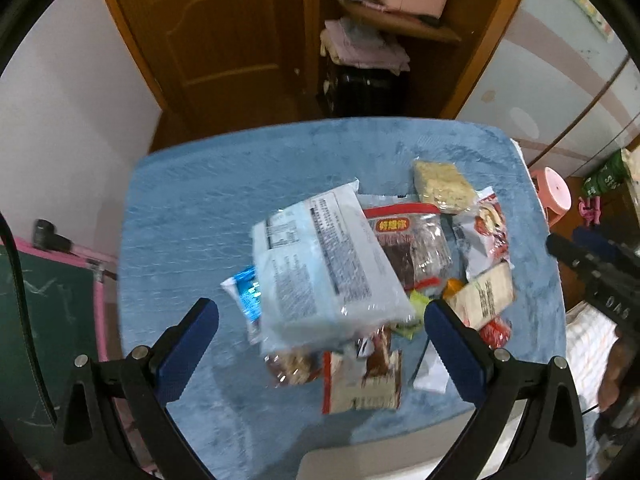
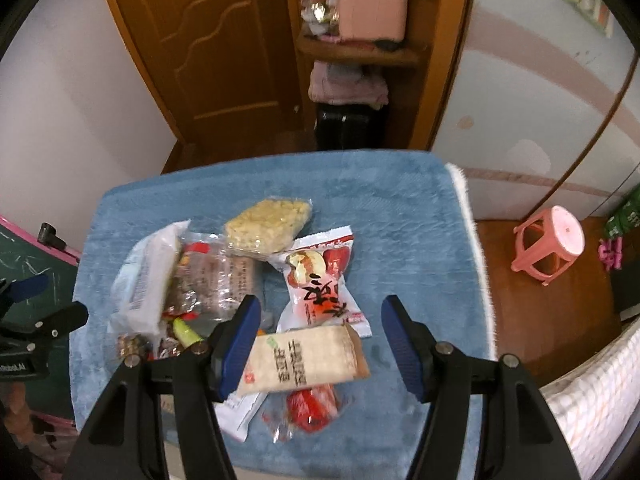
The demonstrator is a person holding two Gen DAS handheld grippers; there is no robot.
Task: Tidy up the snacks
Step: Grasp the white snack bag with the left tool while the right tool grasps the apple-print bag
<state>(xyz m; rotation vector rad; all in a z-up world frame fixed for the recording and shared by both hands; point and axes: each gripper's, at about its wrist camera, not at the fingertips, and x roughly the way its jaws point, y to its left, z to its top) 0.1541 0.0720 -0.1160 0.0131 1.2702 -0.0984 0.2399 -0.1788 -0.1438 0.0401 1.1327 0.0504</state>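
A blue fuzzy cloth (image 1: 200,208) covers a table, with a heap of snack packets in the middle. A large white packet (image 1: 324,268) lies on top. The left gripper (image 1: 320,330) hangs above the heap, jaws apart and empty. At the right edge, the right gripper (image 1: 592,264) shows. A wooden door (image 1: 208,32) stands behind.

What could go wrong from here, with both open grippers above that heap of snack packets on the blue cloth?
1. The packets overlap: the big white packet lies across several others, so the left gripper may drag neighbours along.
2. The beige packet rests on a red-wrapped snack; the right gripper could pinch both.
3. The two grippers work close together and might collide.
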